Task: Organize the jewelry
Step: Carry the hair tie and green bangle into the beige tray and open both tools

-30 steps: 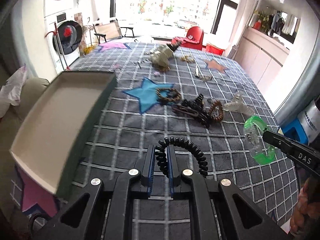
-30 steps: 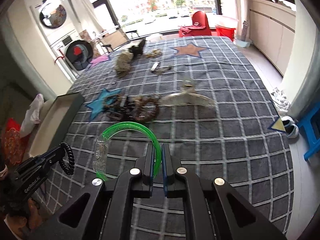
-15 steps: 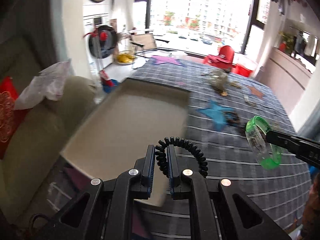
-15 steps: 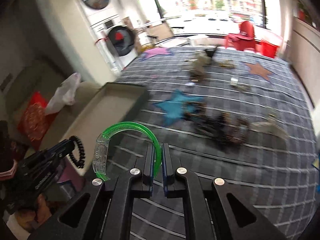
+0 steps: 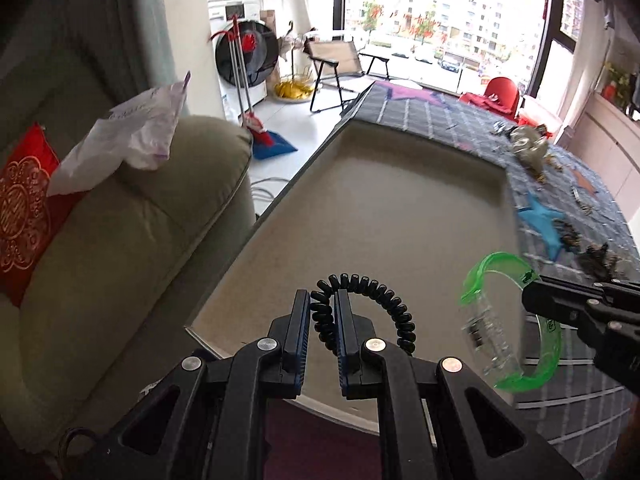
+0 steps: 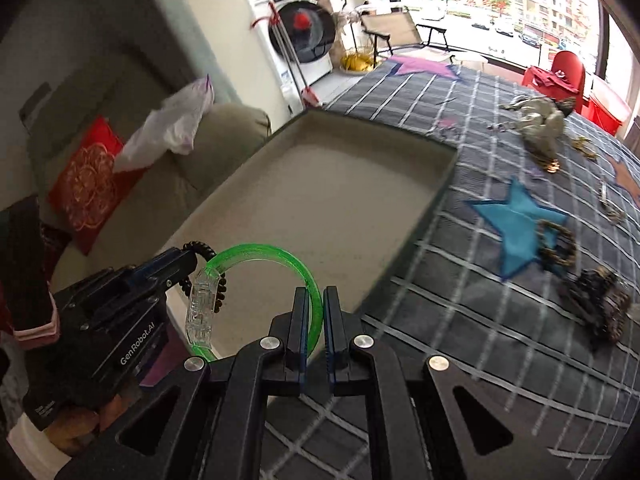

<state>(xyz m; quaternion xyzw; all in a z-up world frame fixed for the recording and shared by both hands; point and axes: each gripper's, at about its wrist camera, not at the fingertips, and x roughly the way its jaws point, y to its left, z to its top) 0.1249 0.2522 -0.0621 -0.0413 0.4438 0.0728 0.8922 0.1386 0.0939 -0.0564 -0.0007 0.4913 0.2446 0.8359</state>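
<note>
Both tongs pinch: left gripper (image 5: 322, 312) holds the black coil band (image 5: 362, 304), right gripper (image 6: 316, 312) the green bracelet (image 6: 256, 272). They hang over the tray (image 6: 436, 196) at 12 o'clock, maybe ready to drop them in.

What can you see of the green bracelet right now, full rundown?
The green bracelet is a translucent, bright green plastic-looking ring with a clear, colourless clasp section on one side. It stands edge-up in the air, pinched by its thin band between the closed pads of the right hand-held gripper; nothing else visibly touches it. It hangs near the tray's near corner, beside the black coil hair tie in the left hand-held gripper. The left view shows it blurred.
</note>
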